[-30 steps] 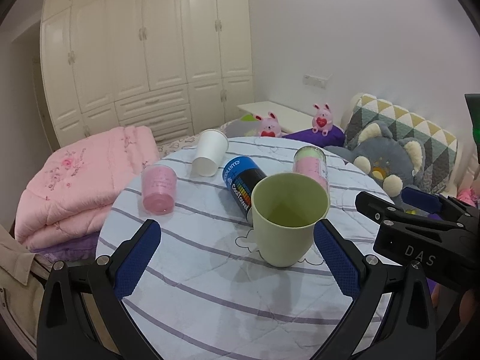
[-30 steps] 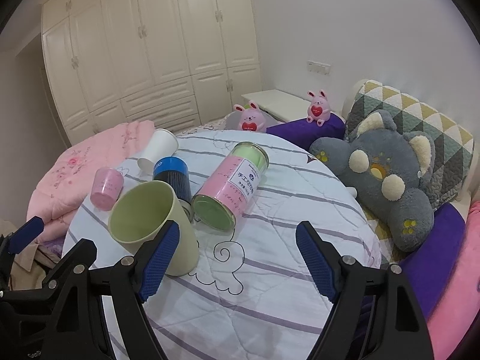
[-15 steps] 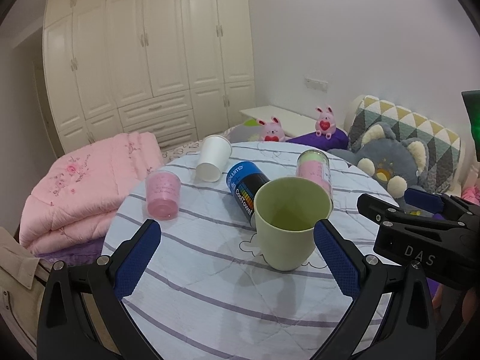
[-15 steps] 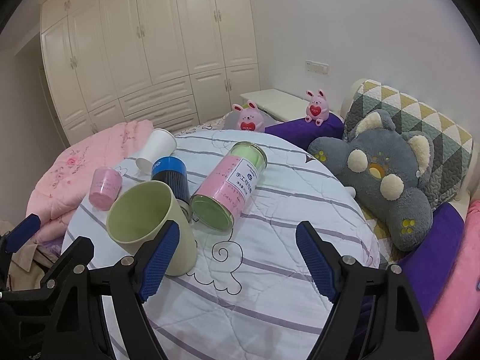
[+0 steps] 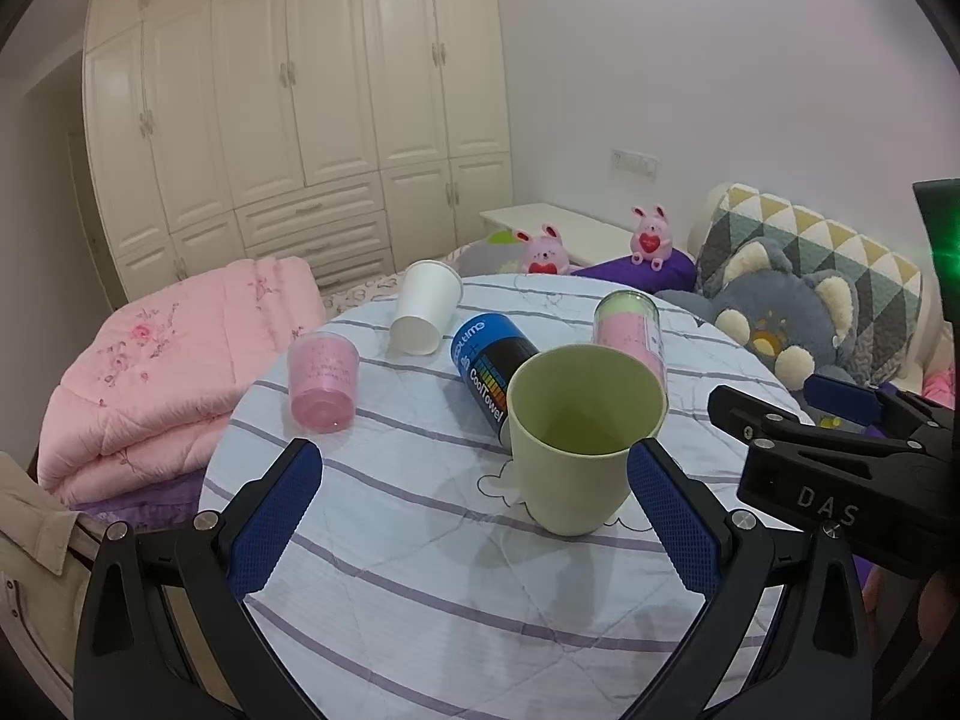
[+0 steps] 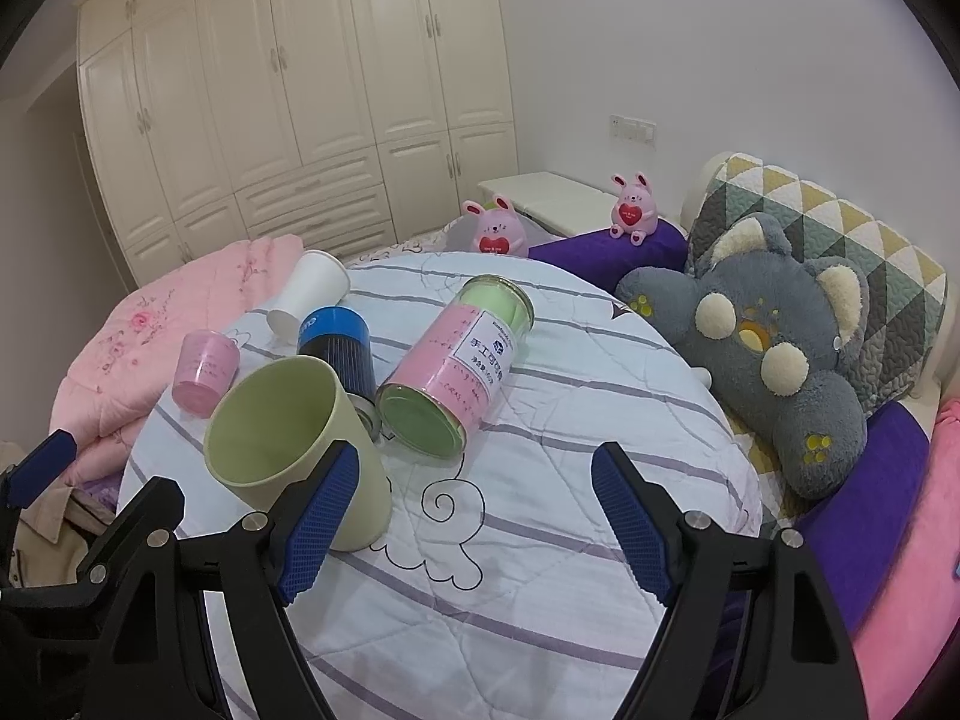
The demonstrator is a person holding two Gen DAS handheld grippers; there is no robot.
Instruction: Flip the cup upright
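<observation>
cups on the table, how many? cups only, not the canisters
3. Green cup, upright, nearest the left gripper. Pink cup, far left, rim away from the camera. White paper cup, tipped over at the back. The canisters could hide something small behind them.

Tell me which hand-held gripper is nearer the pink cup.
Left. The left hand-held gripper sits just before the pink cup; the right hand-held gripper is farther right.

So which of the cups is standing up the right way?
The big green cup, nearest the grippers: its open mouth faces up. The small pink cup sits upside down, and the white paper cup lies tipped over.
</observation>
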